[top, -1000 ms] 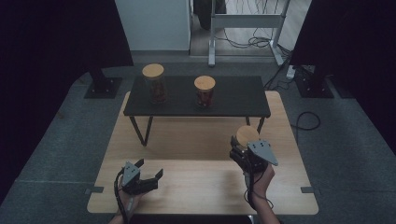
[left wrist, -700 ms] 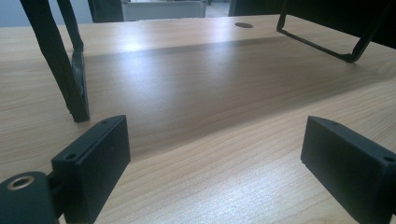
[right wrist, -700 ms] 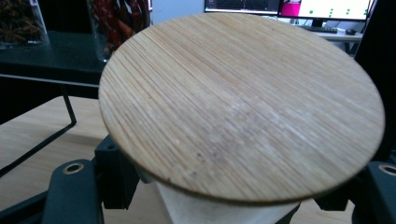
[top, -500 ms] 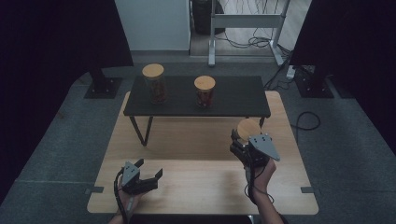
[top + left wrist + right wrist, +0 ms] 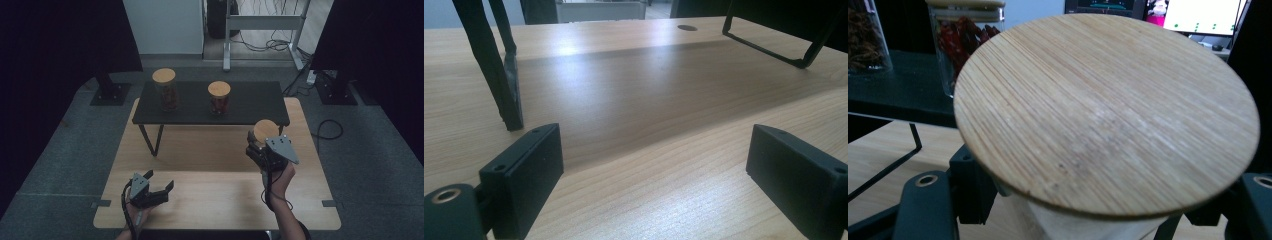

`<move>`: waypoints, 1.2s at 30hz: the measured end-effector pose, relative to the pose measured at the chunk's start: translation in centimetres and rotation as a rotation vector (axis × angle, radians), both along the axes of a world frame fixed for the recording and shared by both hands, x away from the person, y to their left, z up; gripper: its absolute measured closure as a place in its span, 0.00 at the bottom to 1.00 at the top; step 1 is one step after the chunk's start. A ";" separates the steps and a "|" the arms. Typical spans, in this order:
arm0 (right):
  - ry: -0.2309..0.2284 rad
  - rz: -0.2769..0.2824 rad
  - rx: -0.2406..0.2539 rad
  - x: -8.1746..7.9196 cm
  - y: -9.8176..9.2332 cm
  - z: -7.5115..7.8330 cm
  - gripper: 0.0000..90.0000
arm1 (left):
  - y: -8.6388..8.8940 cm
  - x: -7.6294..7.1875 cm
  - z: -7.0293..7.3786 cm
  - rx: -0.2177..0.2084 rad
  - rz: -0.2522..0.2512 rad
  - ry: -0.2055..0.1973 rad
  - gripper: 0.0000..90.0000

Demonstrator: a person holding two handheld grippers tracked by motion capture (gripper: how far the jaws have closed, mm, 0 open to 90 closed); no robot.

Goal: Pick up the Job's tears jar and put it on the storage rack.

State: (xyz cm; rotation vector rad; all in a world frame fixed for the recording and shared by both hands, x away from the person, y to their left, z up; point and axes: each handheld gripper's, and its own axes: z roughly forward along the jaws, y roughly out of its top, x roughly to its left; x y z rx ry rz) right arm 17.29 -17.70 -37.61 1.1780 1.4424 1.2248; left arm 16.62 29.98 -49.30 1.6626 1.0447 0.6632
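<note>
Now, change: jar [image 5: 265, 131] has been carried slightly toward the shelf [image 5: 250, 102], lifted off the worktop [image 5: 200, 150].
Right claw [image 5: 260, 145]: pinched on the jar below its lid.
Left claw [image 5: 157, 187]: spread, resting idle.
Meaning: placement beside two shelved jars [image 5: 219, 97] judged next.

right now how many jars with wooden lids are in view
3. One with dark contents stands at the left of the black shelf, one with red contents near its middle, and a third jar is clamped in the right gripper, off the shelf.
</note>
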 end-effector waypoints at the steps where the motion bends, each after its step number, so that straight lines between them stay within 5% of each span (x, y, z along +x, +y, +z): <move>1: -0.004 0.001 0.000 0.0 0.0 0.0 0.28 | 0.0 0.0 0.0 0.000 0.000 0.000 0.09; 36: -0.022 -0.036 -0.035 5.2 0.6 3.5 0.28 | 0.5 0.7 -0.1 -0.008 0.011 0.018 0.09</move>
